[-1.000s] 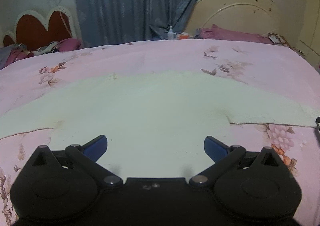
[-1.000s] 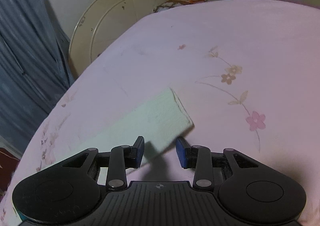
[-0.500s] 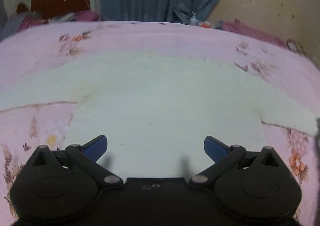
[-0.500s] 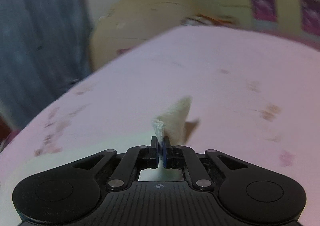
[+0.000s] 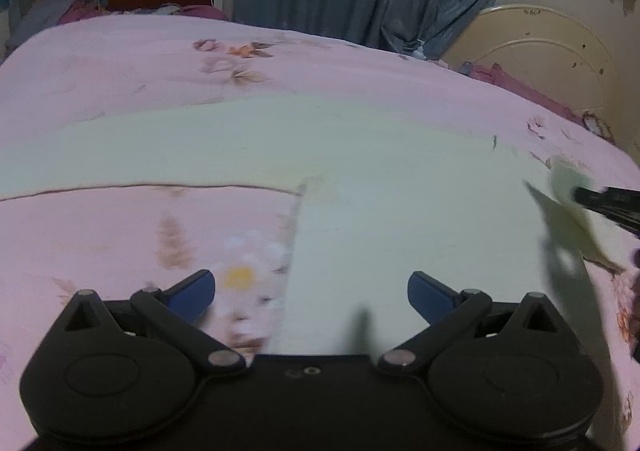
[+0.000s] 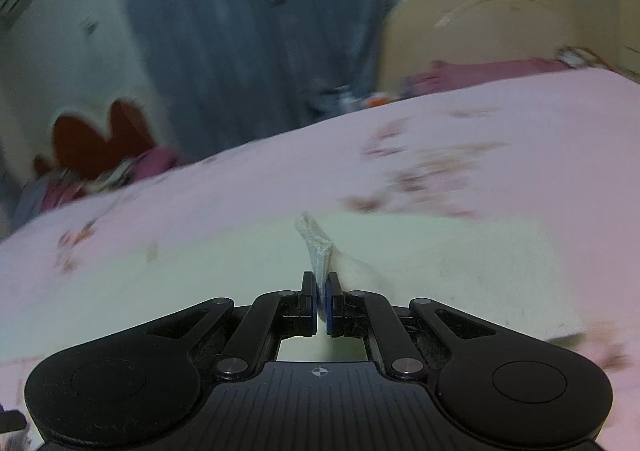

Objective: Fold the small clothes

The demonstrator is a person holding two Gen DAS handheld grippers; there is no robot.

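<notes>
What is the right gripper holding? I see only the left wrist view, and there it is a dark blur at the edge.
Observer: The right gripper is shut on a bunched fold of the pale garment.
Operator: Is the fold lifted?
Observer: Yes, the sleeve end rises above the fingers, off the pink bedspread.
Operator: And behind it?
Observer: A blue curtain and a cream headboard.
</notes>
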